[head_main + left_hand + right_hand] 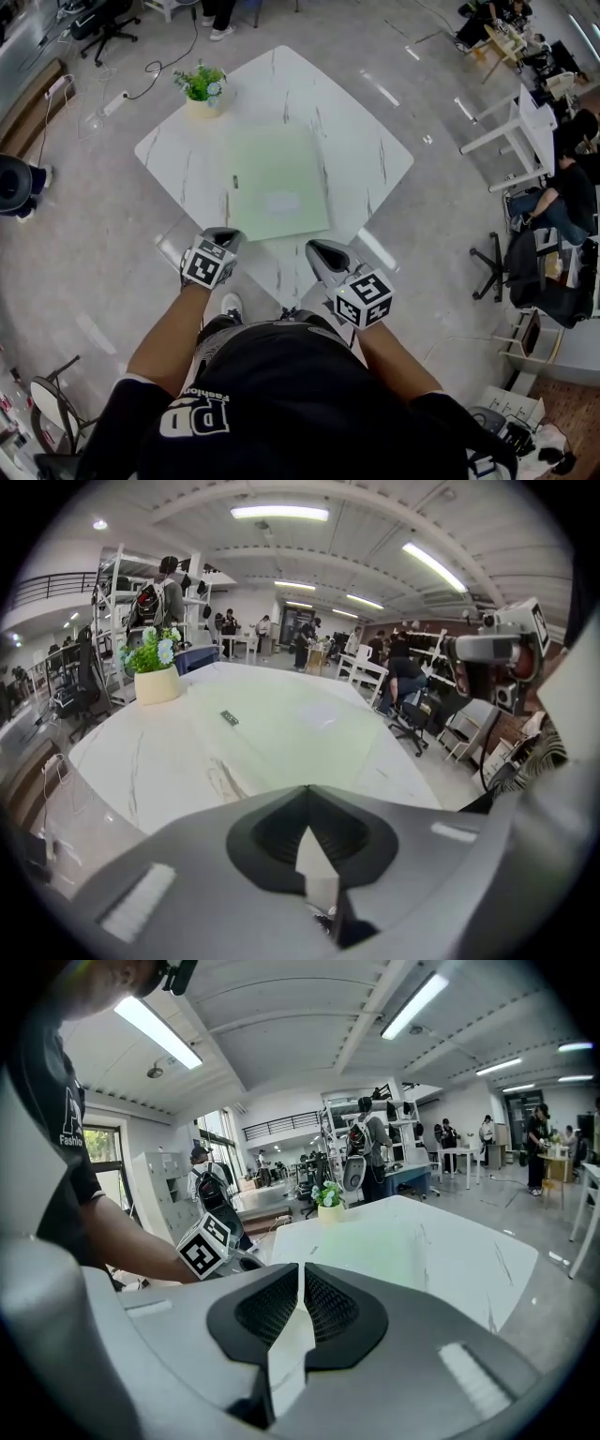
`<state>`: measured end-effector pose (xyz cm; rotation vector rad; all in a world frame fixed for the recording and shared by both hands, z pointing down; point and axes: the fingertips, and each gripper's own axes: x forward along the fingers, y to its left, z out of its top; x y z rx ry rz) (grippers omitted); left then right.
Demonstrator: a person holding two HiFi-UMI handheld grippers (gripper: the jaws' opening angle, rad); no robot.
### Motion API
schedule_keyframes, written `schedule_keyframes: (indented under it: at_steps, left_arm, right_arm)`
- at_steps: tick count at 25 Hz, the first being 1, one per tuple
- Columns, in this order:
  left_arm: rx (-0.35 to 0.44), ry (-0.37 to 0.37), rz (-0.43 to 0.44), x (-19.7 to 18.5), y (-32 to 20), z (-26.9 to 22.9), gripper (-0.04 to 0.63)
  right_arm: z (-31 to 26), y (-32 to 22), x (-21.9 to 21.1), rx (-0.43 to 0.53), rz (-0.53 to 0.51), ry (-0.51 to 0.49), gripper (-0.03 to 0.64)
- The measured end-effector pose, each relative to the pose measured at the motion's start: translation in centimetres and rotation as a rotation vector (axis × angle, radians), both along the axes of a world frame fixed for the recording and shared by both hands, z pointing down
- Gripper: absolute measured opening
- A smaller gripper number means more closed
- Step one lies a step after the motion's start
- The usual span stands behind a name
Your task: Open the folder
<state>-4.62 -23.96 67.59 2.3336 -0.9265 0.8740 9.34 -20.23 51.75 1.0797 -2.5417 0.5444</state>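
Observation:
A pale green folder (277,180) lies closed and flat in the middle of the white marbled table (375,150). It shows as a faint green sheet in the left gripper view (281,719) and in the right gripper view (394,1241). My left gripper (223,239) hovers at the table's near edge, just short of the folder's near left corner, its jaws shut on nothing (305,789). By the near right corner, my right gripper (323,251) is likewise shut and empty (300,1267). Neither touches the folder.
A small potted plant (202,89) stands at the table's far left corner. Office chairs (511,267), white desks (520,131) and seated people ring the table at the right. Cables and a power strip (114,103) lie on the floor at the left.

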Motion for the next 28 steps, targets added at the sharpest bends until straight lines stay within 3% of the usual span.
schedule_keyframes:
  at_steps: [8,18,28]
  left_arm:
    - [-0.006,0.0,-0.002,0.2,0.2,-0.2,0.051]
    - [-0.037,-0.004,0.0,0.2,0.0,-0.2,0.051]
    - [-0.025,-0.01,0.018,0.4,0.2,-0.2,0.051]
  right_arm:
    - [0.2,0.3,-0.2,0.015,-0.04,0.036,0.026]
    - [1.4,0.0,-0.1,0.057,-0.082,0.153,0.027]
    - [5.0,-0.3,-4.0,0.14,-0.303,0.386,0.027]
